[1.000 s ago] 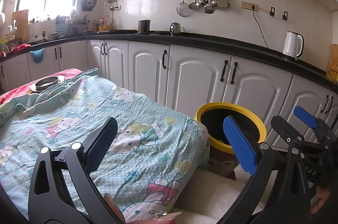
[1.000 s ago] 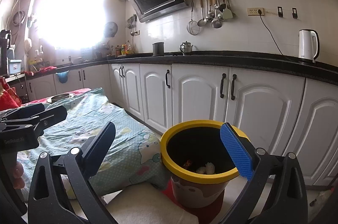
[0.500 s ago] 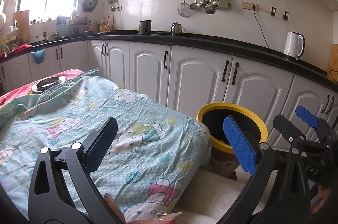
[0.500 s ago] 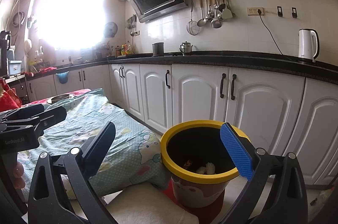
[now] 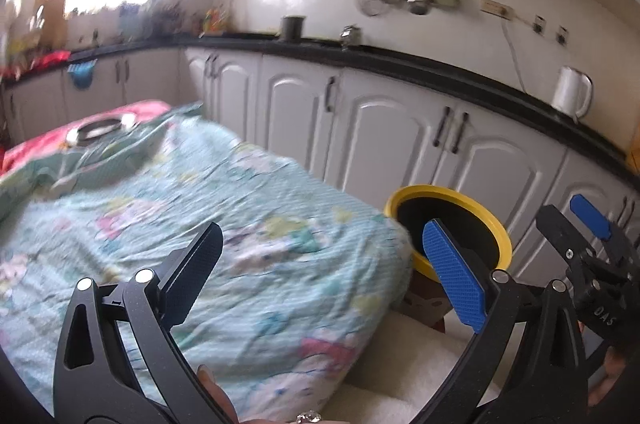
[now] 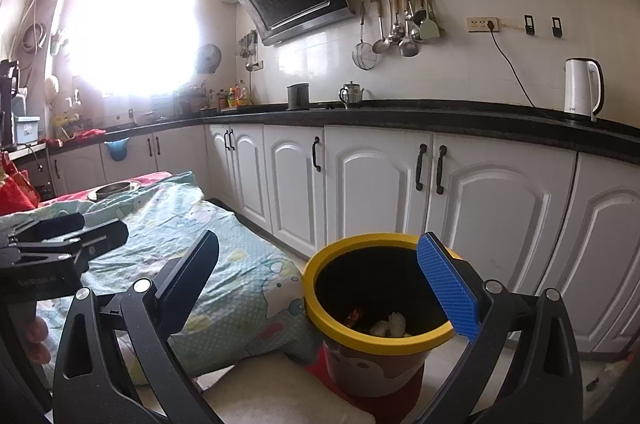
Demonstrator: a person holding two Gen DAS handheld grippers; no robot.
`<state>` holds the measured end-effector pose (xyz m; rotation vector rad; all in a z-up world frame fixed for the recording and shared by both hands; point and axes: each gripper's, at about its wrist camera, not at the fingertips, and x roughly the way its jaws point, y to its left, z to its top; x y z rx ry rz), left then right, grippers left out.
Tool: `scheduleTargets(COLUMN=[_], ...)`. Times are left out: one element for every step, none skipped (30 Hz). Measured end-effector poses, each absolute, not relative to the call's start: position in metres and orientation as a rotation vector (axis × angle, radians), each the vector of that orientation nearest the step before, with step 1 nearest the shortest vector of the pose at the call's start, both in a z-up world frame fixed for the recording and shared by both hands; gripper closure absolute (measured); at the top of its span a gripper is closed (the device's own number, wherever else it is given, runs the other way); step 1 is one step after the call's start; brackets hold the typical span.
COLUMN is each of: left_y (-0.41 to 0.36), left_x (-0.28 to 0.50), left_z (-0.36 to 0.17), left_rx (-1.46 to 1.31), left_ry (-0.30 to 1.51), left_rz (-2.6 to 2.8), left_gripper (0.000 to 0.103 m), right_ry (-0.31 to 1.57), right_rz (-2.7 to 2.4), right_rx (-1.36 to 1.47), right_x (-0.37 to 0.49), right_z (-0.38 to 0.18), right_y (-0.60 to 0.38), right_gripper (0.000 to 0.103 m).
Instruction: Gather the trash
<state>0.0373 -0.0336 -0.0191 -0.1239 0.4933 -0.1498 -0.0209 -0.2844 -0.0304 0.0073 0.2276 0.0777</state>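
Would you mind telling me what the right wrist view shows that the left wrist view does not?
Only the right wrist view shows the trash lying inside the bin and the red mat beneath it. Only the left wrist view shows the cloth's near corner, though blurred. Both show the yellow-rimmed bin, the patterned cloth, the white kettle, and both grippers, left gripper and right gripper, open and holding nothing.

White kettle [image 6: 582, 88] on black countertop [image 6: 440, 113]
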Motion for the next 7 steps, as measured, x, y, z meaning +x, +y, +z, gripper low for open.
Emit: scheduleTargets(left_y=[-0.02, 0.006, 0.033, 0.061, 0.106, 0.132, 0.163], left_x=[0.039, 0.04, 0.038, 0.035, 0.026, 0.02, 0.012], left_z=[-0.018, -0.017, -0.017, -0.018, -0.019, -0.021, -0.023], left_rx=[-0.141, -0.17, -0.192, -0.21, -0.225, -0.23, -0.232], left_ry=[0.509, 0.534, 0.552, 0.562, 0.563, 0.564, 0.57], left_rz=[-0.124, -0.072, -0.015, 0.059, 0.193, 0.272, 0.375], left_gripper=[0.011, 0.011, 0.011, 0.011, 0.011, 0.011, 0.011], right_ry=[0.226, 0.231, 0.238, 0.256, 0.277, 0.306, 0.352], right_rz=[0.101, 0.117, 0.135, 0.187, 0.238, 0.296, 0.385], right_rx=[-0.005, -0.011, -0.007, 0.007, 0.013, 0.013, 0.015], right_x=[-0.019, -0.016, -0.013, -0.005, 0.002, 0.009, 0.019], right_z=[-0.027, -0.023, -0.02, -0.014, -0.011, -0.008, -0.006], right_y=[-0.278, -0.272, -0.267, -0.252, -0.237, -0.218, -0.186], right_gripper=[0.006, 0.006, 0.006, 0.006, 0.006, 0.006, 0.006])
